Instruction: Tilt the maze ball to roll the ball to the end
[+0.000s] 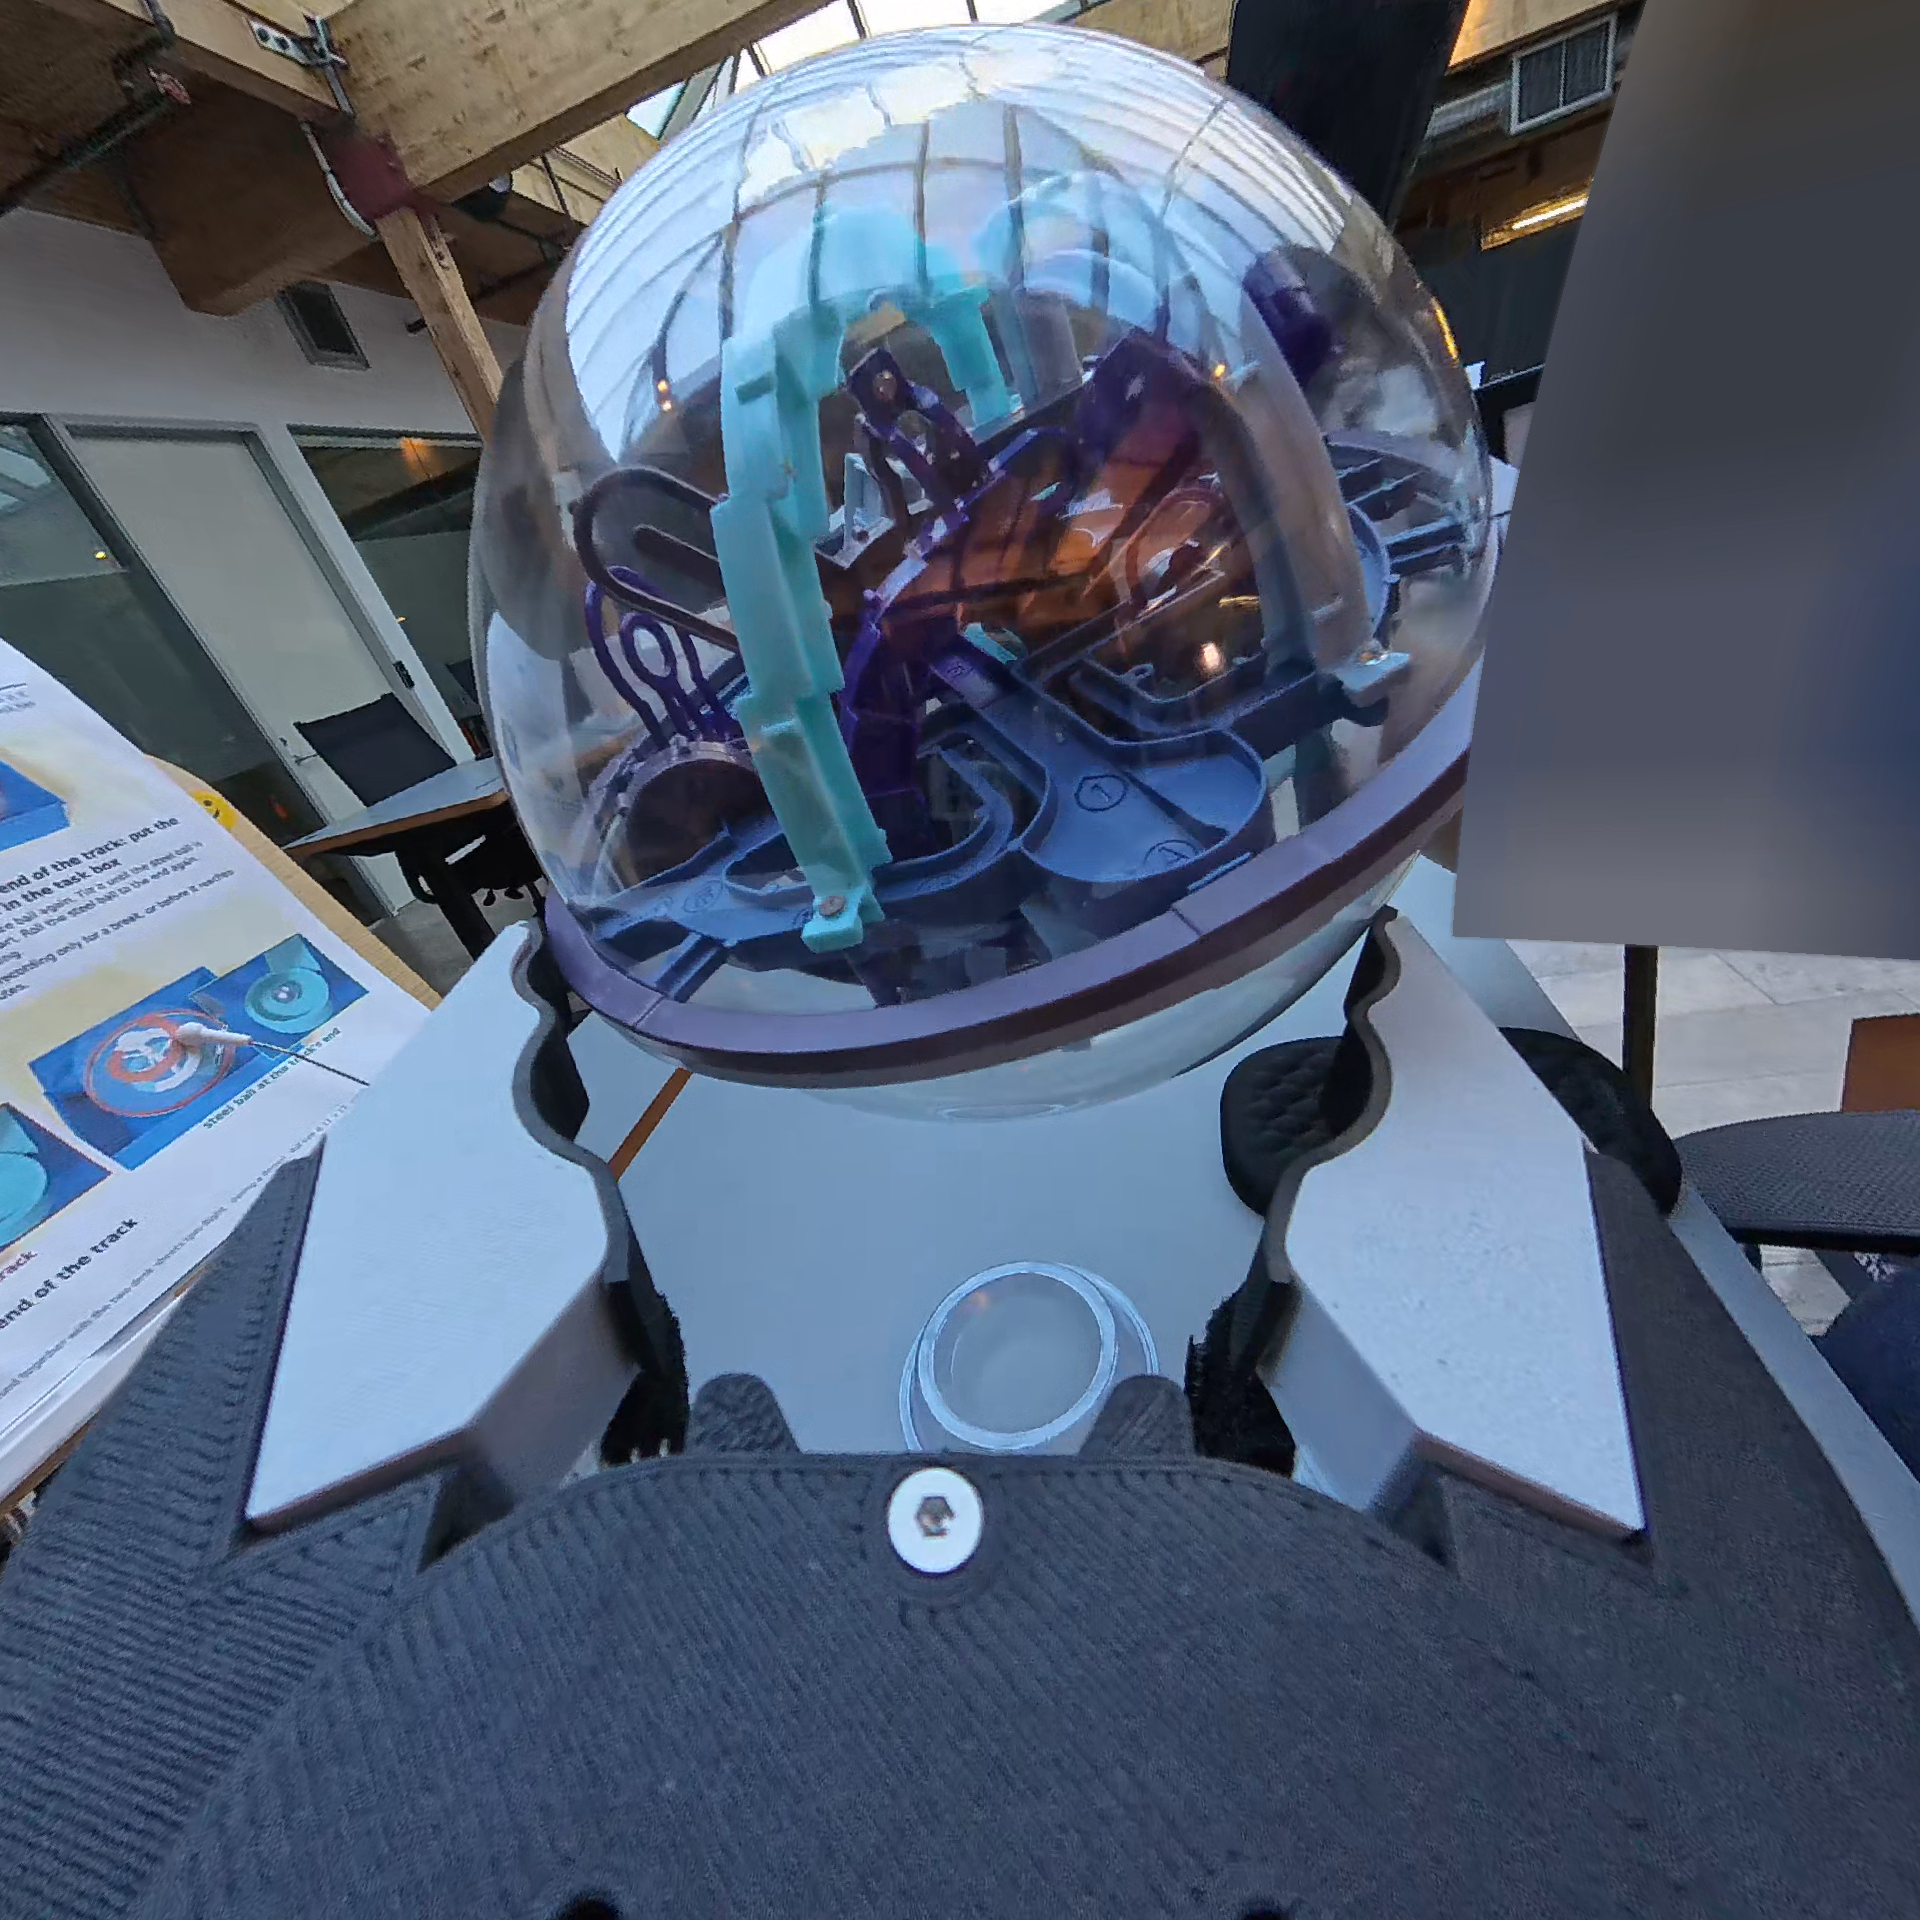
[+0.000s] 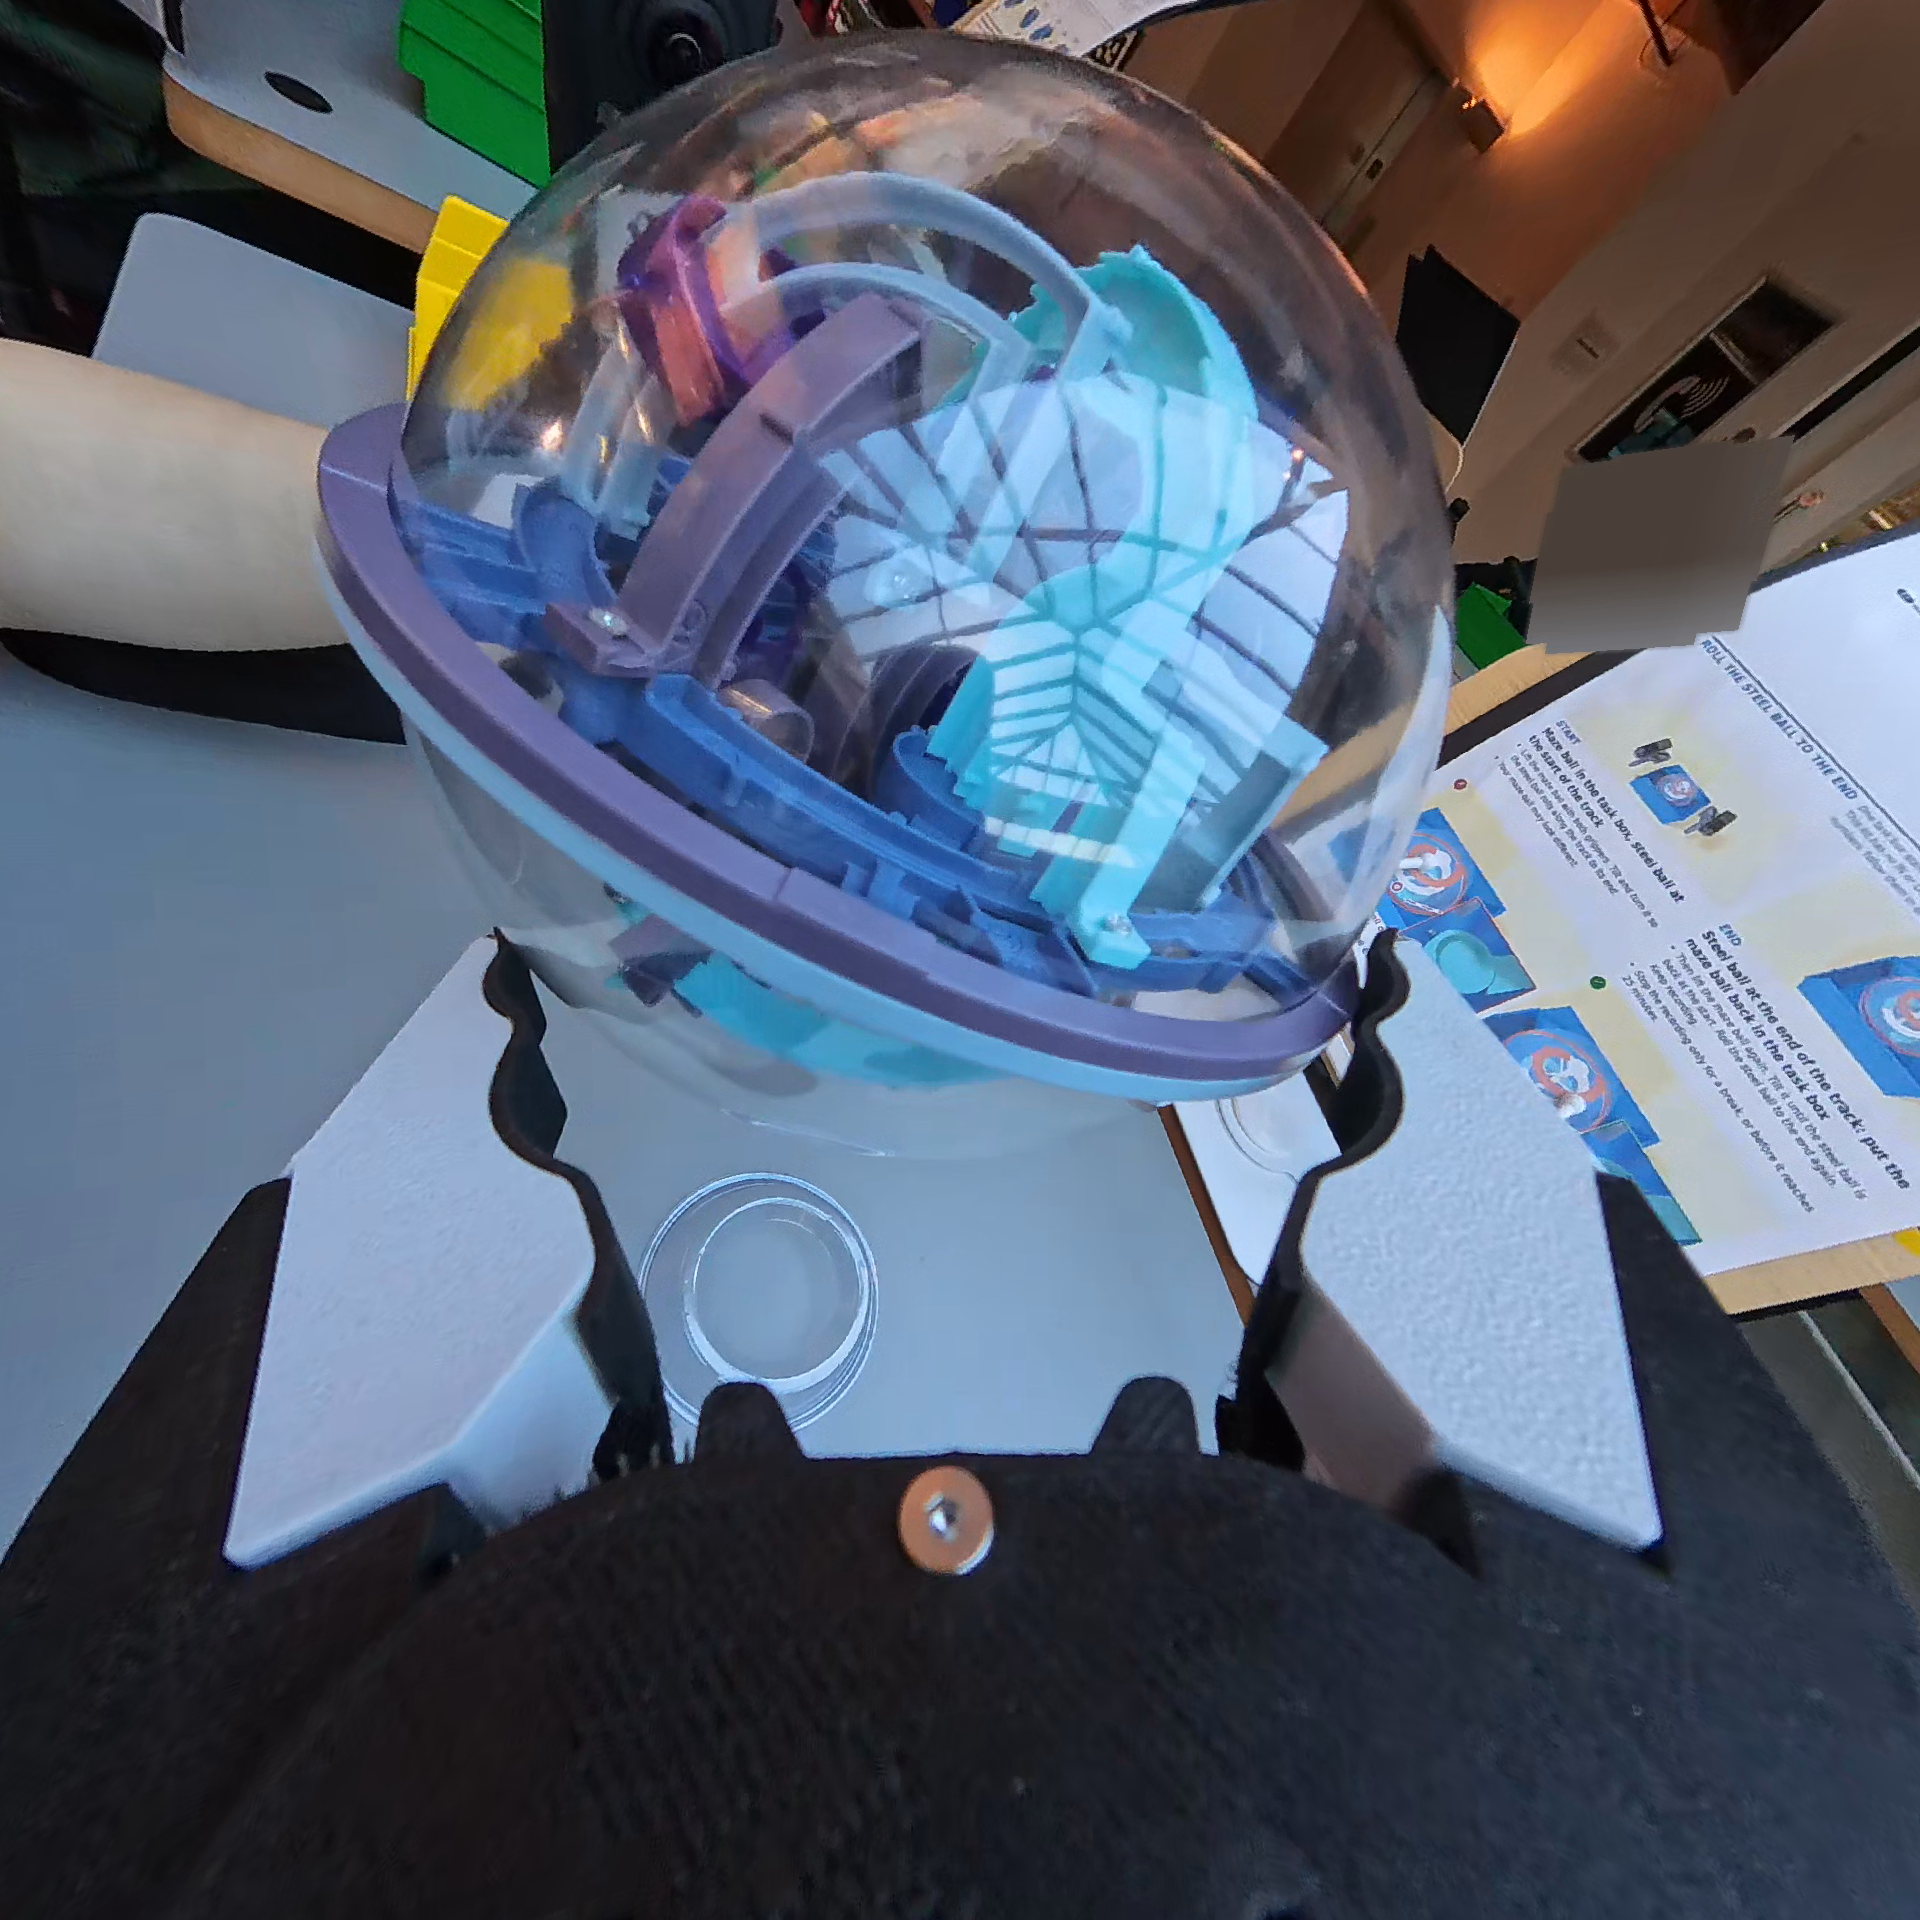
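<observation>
The maze ball (image 1: 977,561) is a clear sphere with a purple equator band and blue, teal and purple tracks inside. It is held off the white table (image 1: 883,1195) and tilted. My left gripper (image 1: 956,966) is shut on its lower half, one finger on each side below the band. My right gripper (image 2: 940,977) is shut on the maze ball (image 2: 883,582) in the same way, and here the band slopes down to the right. A black textured pad (image 1: 1299,1101), probably of the other gripper, shows under the ball at the right. I cannot pick out the steel ball for certain.
A clear round stand ring (image 1: 1029,1351) lies on the table under the ball; it also shows in the right wrist view (image 2: 758,1288). A printed instruction sheet (image 1: 135,987) (image 2: 1714,935) stands beside it. A person's arm (image 2: 156,488) and yellow bins (image 2: 462,249) lie behind.
</observation>
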A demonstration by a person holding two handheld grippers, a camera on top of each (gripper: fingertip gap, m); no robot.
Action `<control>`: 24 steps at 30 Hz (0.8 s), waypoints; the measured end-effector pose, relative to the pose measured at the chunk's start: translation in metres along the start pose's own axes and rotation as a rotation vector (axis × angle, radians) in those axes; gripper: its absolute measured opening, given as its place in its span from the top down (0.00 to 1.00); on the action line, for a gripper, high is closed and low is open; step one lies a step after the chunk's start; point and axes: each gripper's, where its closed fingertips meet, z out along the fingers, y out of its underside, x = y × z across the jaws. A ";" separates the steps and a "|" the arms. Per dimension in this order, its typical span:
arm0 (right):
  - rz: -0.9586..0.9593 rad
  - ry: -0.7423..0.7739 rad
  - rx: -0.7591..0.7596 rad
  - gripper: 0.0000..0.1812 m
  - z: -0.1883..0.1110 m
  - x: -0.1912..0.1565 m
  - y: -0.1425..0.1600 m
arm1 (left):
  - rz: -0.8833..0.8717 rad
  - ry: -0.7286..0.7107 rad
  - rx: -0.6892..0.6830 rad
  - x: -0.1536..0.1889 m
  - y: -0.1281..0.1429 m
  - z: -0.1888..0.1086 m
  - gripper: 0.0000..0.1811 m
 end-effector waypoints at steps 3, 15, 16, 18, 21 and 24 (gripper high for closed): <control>-0.015 0.004 0.002 0.16 0.000 -0.001 -0.004 | 0.017 -0.005 -0.003 0.001 -0.003 -0.002 0.20; -0.115 0.070 0.026 0.15 -0.006 0.004 -0.027 | 0.129 -0.021 -0.021 0.003 -0.032 -0.007 0.20; -0.121 0.076 0.029 0.16 -0.006 0.005 -0.030 | 0.141 -0.020 -0.025 0.003 -0.035 -0.007 0.20; -0.138 0.092 0.038 0.15 -0.008 0.007 -0.035 | 0.172 -0.020 -0.040 0.003 -0.041 -0.008 0.20; -0.184 0.126 0.047 0.16 -0.012 0.010 -0.043 | 0.242 -0.025 -0.090 0.002 -0.050 -0.008 0.20; -0.241 0.167 0.067 0.16 -0.016 0.014 -0.053 | 0.327 -0.036 -0.139 0.001 -0.061 -0.009 0.20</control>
